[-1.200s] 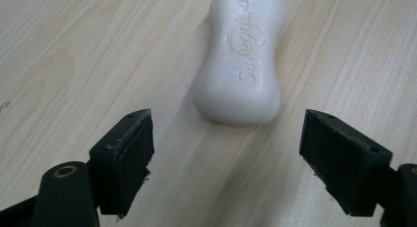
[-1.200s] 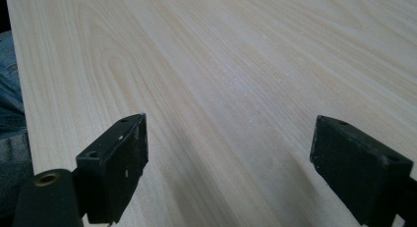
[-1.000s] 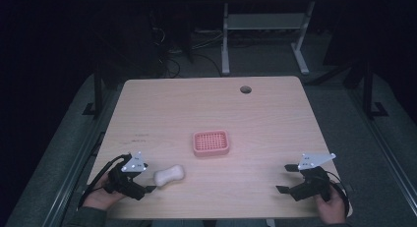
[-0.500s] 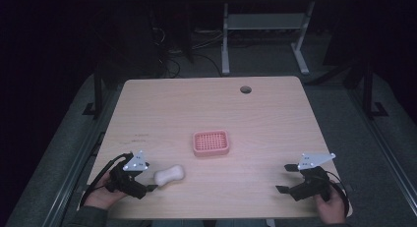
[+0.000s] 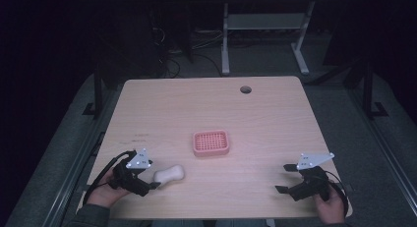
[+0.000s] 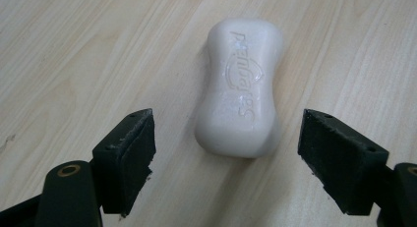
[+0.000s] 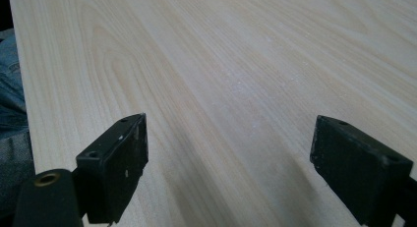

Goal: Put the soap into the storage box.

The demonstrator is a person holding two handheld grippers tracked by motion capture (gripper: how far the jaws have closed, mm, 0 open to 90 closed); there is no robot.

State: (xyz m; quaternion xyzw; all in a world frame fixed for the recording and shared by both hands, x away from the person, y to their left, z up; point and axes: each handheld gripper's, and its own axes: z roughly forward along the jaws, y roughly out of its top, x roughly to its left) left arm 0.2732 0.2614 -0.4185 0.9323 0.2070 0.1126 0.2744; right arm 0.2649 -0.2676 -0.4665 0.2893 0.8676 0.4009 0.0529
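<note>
— What does the thing look like?
— A white, waisted bar of soap (image 6: 240, 89) with raised lettering on top, lying flat on the light wooden tabletop (image 5: 275, 114).
— How many things?
— One soap bar, one pink slotted plastic soap dish (image 5: 211, 142), two grippers.
— And the fingers?
— The left gripper (image 6: 241, 153) has its fingers (image 6: 129, 151) spread wide; the soap lies just ahead, between them, untouched. The right gripper (image 7: 246, 168) is wide too, over bare tabletop.
</note>
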